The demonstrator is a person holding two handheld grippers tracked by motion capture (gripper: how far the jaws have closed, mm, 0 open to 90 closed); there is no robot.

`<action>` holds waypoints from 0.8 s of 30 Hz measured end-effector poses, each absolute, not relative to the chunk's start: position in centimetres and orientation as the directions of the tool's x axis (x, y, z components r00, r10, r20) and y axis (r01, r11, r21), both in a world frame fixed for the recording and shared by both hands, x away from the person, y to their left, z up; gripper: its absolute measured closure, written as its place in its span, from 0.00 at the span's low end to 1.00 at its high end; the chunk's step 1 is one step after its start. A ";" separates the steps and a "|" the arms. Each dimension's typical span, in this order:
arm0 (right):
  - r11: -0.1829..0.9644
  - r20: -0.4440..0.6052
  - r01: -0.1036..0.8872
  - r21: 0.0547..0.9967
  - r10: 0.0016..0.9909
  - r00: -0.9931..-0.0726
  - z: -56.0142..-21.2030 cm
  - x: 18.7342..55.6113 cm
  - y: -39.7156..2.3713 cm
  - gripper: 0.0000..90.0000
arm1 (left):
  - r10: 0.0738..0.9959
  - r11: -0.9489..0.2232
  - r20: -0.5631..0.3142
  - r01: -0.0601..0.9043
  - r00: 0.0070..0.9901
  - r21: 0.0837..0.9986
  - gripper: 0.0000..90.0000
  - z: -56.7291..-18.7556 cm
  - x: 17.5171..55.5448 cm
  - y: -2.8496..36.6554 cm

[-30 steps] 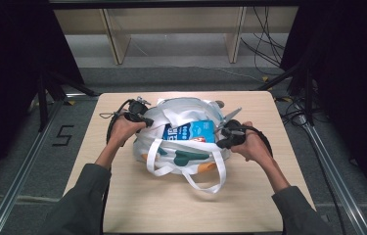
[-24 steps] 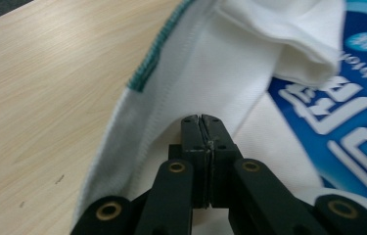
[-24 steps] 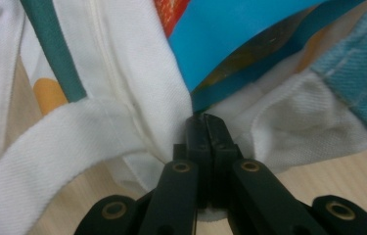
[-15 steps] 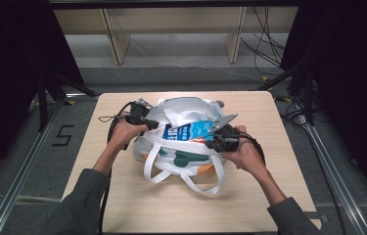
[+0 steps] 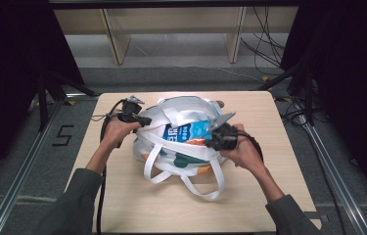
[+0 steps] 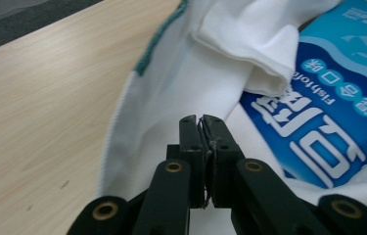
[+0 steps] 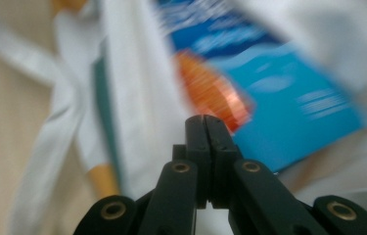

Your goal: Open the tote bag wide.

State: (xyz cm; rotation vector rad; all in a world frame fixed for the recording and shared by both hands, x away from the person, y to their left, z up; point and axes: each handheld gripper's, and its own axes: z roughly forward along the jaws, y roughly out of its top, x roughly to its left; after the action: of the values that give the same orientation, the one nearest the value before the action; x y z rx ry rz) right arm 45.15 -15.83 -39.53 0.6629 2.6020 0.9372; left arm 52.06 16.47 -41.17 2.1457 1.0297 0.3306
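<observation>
While the white tote bag [image 5: 181, 142] lies at the centre of the table [image 5: 122, 205] in the high view, its handles trailing toward the lower edge, a blue packet [image 5: 187, 131] shows in its mouth. The left hand-held gripper [image 6: 202, 122], at the bag's left rim, has its jaws pressed together, seemingly on a thin fold of the white cloth. The right hand-held gripper [image 7: 204, 120], right of centre, has its jaws together with nothing between them; its own view is blurred
</observation>
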 end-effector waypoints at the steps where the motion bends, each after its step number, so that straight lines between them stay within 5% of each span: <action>1: 0.674 -0.132 0.324 0.664 0.532 -0.836 -39.0 45.7 -16.2 1.00 | 0.751 -0.422 -0.085 0.574 0.655 0.701 0.96 -41.3 52.0 16.1; 6: 0.596 -0.128 0.401 0.696 0.652 -0.747 -38.8 49.9 -17.7 1.00 | 0.648 -0.526 -0.098 0.537 0.755 0.659 0.95 -42.2 49.7 13.4; 12: 0.596 -0.123 0.500 0.628 0.710 -0.693 -42.3 53.7 -18.6 1.00 | 0.515 -0.692 -0.048 0.448 0.856 0.566 0.99 -44.0 45.5 12.0; 20: 0.610 -0.122 0.538 0.582 0.719 -0.684 -43.8 54.9 -18.5 1.00 | 0.518 -0.643 -0.042 0.421 0.855 0.640 0.93 -42.3 45.9 12.8; 24: 0.585 -0.123 0.488 0.648 0.712 -0.691 -41.0 53.6 -18.2 1.00 | 0.653 -0.454 -0.044 0.437 0.756 0.777 0.93 -39.4 48.1 14.0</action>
State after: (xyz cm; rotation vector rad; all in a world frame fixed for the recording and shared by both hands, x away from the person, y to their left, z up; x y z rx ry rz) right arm 53.60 -18.18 -41.04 0.9700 2.4473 0.8368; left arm 48.08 14.01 -39.38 2.1204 0.8138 0.3309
